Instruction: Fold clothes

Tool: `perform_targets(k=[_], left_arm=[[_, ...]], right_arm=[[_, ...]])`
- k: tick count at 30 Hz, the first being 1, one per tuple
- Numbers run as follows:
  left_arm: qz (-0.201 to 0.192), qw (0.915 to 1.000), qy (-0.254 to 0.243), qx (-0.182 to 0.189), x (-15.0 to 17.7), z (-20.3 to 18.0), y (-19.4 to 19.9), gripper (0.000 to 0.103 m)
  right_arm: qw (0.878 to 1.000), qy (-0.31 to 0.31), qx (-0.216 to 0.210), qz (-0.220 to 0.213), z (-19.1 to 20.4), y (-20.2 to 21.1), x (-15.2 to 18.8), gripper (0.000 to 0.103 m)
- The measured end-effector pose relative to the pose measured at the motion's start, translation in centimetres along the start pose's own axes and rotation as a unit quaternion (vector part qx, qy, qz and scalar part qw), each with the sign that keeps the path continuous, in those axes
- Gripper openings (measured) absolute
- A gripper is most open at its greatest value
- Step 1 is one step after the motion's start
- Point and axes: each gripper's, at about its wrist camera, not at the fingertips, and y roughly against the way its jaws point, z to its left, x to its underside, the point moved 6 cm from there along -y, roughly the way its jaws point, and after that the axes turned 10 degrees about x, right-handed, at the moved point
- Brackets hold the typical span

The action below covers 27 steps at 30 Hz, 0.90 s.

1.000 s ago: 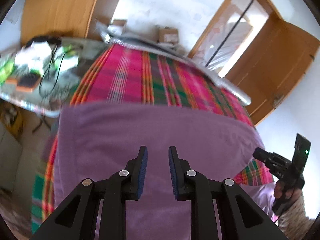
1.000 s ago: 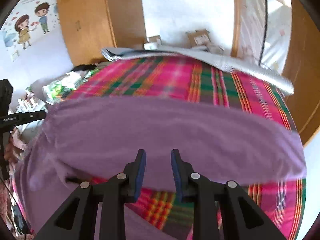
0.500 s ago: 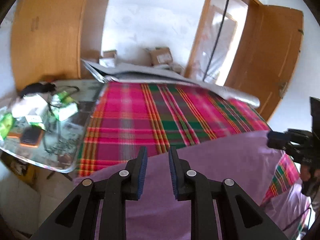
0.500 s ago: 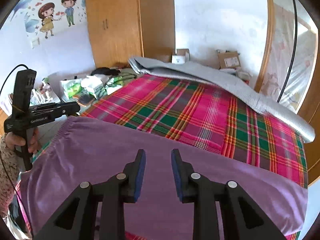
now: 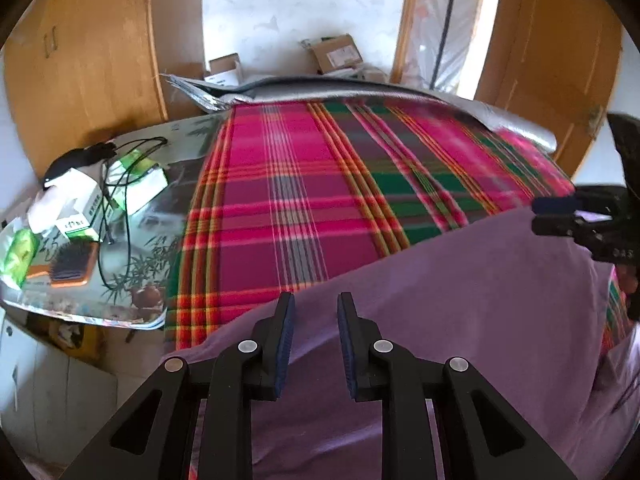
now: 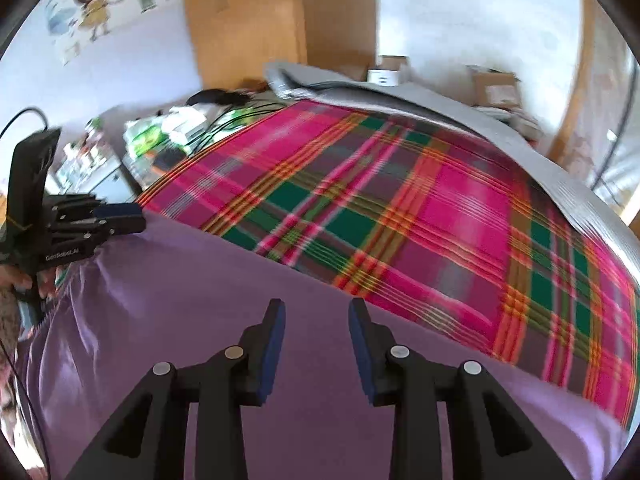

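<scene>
The smooth purple fabric garment lies spread on the near part of the pink-and-green plaid bedspread. The left gripper hovers over it, jaws narrowly parted, empty. The right gripper hangs above it too; its jaws have just been opening, nothing between them.

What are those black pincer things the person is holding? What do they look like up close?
Each is a handheld tool of matte black plastic. The left gripper and right gripper each have two angular fingers with round silver screws and dark blue ribbed pads. Seen from the side, the left one has a pistol-like handle, small white lettering and a thin black cable looping off it.
</scene>
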Motion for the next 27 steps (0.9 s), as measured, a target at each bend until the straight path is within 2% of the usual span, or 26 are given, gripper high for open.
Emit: perform_targets(k=[2,5,8,10,14,18,21,24,25,26,27], left_arm=[[0.01,0.9999,-0.001,0.006,0.3,0.3,-0.1,0.023],[0.012,0.9999,-0.003,-0.009,0.4,1.2,0.0,0.023],[0.0,0.9998,0.003,-0.021,0.4,2.1,0.5,0.023],[-0.002,0.9999,0.0,-0.013,0.3,2.2,0.7,0.024],[0.03,0.9994,-0.012,-0.011,0.8,2.7,-0.4,0.026],[0.017,0.9993,-0.014,-0.031,1.0,3.3,0.0,0.028],[0.007,0.9992,0.005,-0.039,0.8,4.5,0.3,0.028],[0.013,0.9994,0.003,-0.031,1.0,4.7,0.0,0.03],[0.015,0.9995,-0.004,-0.026,1.0,4.5,0.0,0.038],[0.019,0.9996,-0.013,-0.017,1.0,4.2,-0.1,0.05],[0.021,0.9994,-0.025,-0.007,1.2,3.7,-0.1,0.055]], right_arm=[[1.0,0.016,-0.01,0.004,0.8,-0.7,-0.3,0.034],[1.0,0.025,-0.012,0.012,1.3,-1.8,-0.7,0.035],[0.999,0.026,-0.016,0.016,1.6,-2.4,-0.8,0.036],[0.999,0.028,-0.018,0.019,1.7,-2.5,-0.6,0.036],[0.999,0.033,-0.015,0.028,1.6,-2.9,-0.4,0.037],[0.999,0.034,-0.014,0.027,1.5,-2.9,-0.2,0.038],[0.999,0.03,-0.013,0.028,1.3,-3.1,-0.1,0.038],[0.999,0.027,-0.014,0.029,1.2,-3.3,-0.1,0.039],[0.999,0.028,-0.015,0.029,1.2,-3.3,-0.1,0.04],[0.999,0.03,-0.016,0.029,1.2,-3.3,-0.1,0.041],[0.999,0.031,-0.017,0.03,1.3,-3.4,-0.1,0.041]])
